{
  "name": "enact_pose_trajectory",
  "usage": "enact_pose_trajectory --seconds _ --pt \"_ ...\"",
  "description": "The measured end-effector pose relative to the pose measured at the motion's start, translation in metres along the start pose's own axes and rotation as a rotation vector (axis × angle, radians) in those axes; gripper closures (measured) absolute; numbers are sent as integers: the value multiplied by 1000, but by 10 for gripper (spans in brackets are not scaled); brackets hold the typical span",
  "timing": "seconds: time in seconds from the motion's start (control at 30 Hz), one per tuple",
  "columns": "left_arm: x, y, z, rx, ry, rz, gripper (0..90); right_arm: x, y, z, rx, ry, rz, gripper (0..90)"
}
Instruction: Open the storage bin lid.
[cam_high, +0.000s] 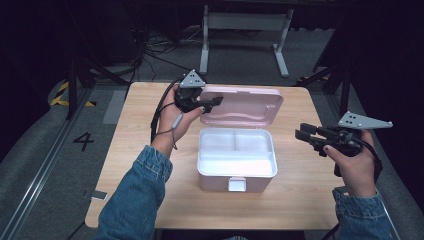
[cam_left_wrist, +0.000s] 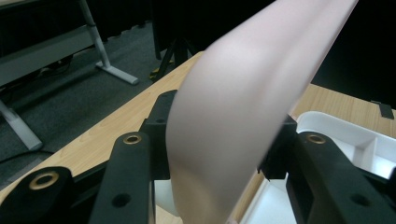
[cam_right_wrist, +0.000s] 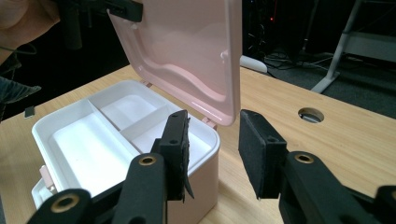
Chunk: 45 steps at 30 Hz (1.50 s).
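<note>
Pink plastic box (cam_high: 237, 176) is kept open: its lid (cam_high: 245, 106) is pinched by the left gripper (cam_high: 212, 101); the right gripper (cam_high: 301, 133) is held open, empty.

Left tool (cam_high: 212, 101) grips open pink lid (cam_high: 246, 105).

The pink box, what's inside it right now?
The box stands open, its lid held up by the left gripper. Inside sits a white tray with three compartments, all looking empty. Anything beneath the tray is covered and cannot be seen.
</note>
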<state>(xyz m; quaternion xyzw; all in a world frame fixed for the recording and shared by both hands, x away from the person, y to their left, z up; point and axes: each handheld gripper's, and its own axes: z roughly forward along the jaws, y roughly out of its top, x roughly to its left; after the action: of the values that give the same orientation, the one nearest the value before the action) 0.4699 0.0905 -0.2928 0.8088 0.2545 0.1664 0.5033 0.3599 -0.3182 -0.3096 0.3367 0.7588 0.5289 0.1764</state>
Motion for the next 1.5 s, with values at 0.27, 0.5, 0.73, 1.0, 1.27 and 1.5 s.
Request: enact_pose_trajectory --seconds 0.27,0.5,0.73,1.0,1.27,1.5 --pt "12 4 12 28 23 0 572 -3 -5 -2 11 -7 18 628" --pt "21 0 22 12 35 -27 550 -8 -8 -1 22 -16 32 626" --pt "30 -3 31 28 39 -65 515 -9 -8 1 25 -12 37 626" --pt "37 -4 42 55 50 -100 459 -11 -9 1 23 -15 39 625" --pt "48 -14 53 75 52 -136 425 -11 -10 3 27 -7 45 625" --pt "55 -19 64 95 37 -179 399 -12 -10 3 29 -5 49 625"
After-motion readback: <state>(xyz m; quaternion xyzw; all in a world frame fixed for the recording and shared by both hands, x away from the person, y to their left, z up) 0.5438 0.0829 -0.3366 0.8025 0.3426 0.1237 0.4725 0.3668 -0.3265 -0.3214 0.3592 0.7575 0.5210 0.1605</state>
